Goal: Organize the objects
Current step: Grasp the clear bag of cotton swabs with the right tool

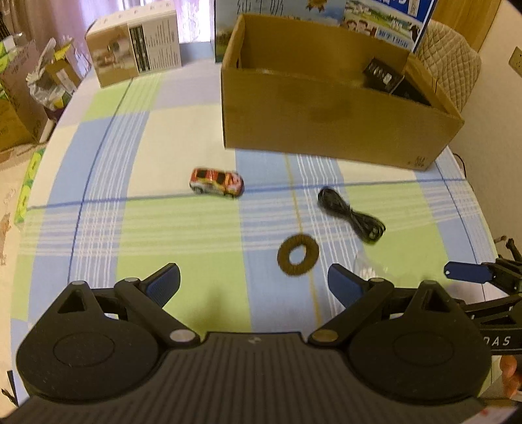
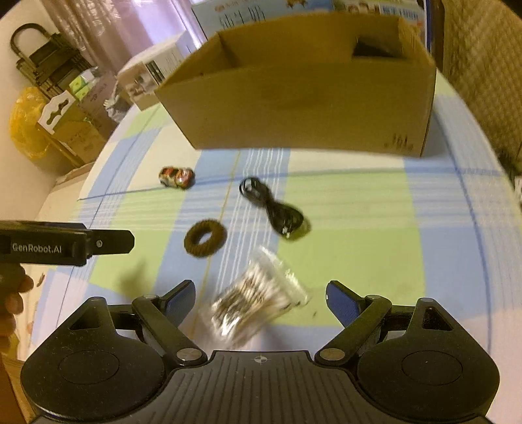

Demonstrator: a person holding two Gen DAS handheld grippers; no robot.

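On the checked tablecloth lie a red and orange toy car [image 1: 217, 182] [image 2: 176, 176], a bundled black cable [image 1: 352, 215] [image 2: 274, 208], a brown ring [image 1: 297, 255] [image 2: 205, 238] and a clear bag of cotton swabs [image 2: 257, 295]. An open cardboard box [image 1: 326, 111] [image 2: 303, 98] stands behind them, with a dark item [image 1: 386, 76] inside. My left gripper [image 1: 254, 282] is open above the cloth, the ring just ahead of it. My right gripper [image 2: 261, 296] is open, with the swab bag between its jaws, untouched. The right gripper's fingertip [image 1: 466, 272] shows at the left wrist view's edge.
A white and brown carton [image 1: 135, 45] [image 2: 153, 78] stands at the back left of the table, and a printed blue box [image 1: 326, 13] behind the cardboard box. Cartons and bags [image 2: 65, 107] are stacked on the floor at left. A quilted chair back [image 1: 450, 62] is at right.
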